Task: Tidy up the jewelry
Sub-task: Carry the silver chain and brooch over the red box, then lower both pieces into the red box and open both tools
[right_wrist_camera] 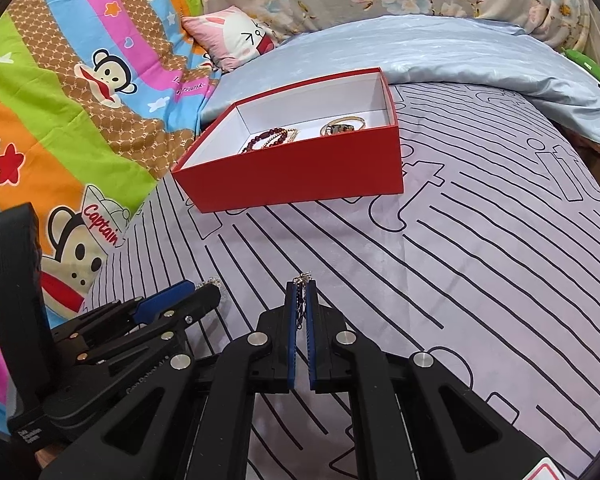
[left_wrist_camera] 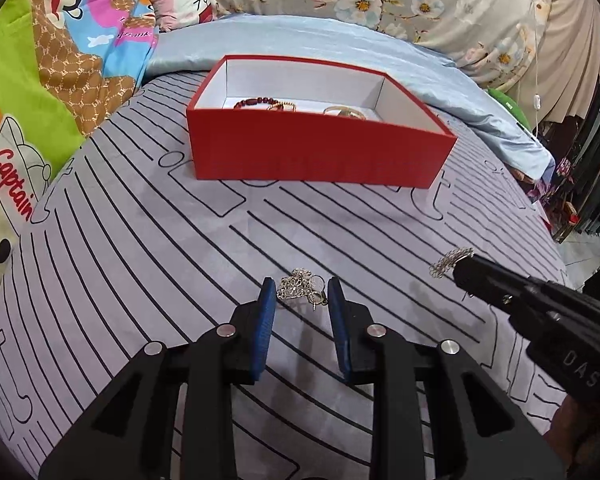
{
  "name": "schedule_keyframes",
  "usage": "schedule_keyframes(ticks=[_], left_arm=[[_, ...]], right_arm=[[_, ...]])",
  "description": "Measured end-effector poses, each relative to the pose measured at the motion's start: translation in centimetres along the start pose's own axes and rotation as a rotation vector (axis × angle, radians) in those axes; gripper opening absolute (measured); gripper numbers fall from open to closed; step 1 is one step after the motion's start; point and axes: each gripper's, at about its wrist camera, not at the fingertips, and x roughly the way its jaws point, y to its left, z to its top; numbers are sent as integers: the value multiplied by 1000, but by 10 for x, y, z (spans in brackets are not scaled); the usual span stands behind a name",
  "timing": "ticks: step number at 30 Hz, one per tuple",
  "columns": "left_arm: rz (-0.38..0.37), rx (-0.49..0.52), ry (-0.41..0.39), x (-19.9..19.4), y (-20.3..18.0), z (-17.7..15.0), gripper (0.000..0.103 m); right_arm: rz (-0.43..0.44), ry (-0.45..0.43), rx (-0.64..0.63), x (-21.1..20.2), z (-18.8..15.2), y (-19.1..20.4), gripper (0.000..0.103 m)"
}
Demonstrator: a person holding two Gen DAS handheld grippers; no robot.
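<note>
A red box [left_wrist_camera: 312, 152] with a white inside stands on the grey striped bedspread; it holds a dark red bead bracelet [left_wrist_camera: 256, 102] and gold bangles [left_wrist_camera: 342, 112]. It also shows in the right wrist view [right_wrist_camera: 300, 176]. My left gripper [left_wrist_camera: 302, 292] is open, its blue pads on either side of a silver chain piece [left_wrist_camera: 298, 286] lying on the spread. My right gripper [right_wrist_camera: 301, 292] is shut on a silver chain [right_wrist_camera: 303, 278], whose end sticks out past the tips; in the left wrist view this chain [left_wrist_camera: 448, 262] hangs at the right gripper's tip.
A light blue quilt [left_wrist_camera: 300, 40] lies behind the box. A colourful cartoon blanket [left_wrist_camera: 40, 80] is at the left, with a pink pillow [right_wrist_camera: 240, 36]. The bed edge and room floor [left_wrist_camera: 580, 248] are at the right.
</note>
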Motion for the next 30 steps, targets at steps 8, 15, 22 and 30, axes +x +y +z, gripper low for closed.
schedule_keyframes(ticks=[8,15,22,30], left_arm=[[1,3,-40,-16,-2,25,26],[13,23,-105,-29,-9,67,26],[30,62,-175,-28,-19,117,26],[56,67,-196,0,-17,162,26]], right_arm=[[9,-40,-12,-11,16,2,4],[29,-103,-48,-21,48,10,4],[43,-179,-83,-24,95,19,5],[28,-218,-91,-4,150,16,5]])
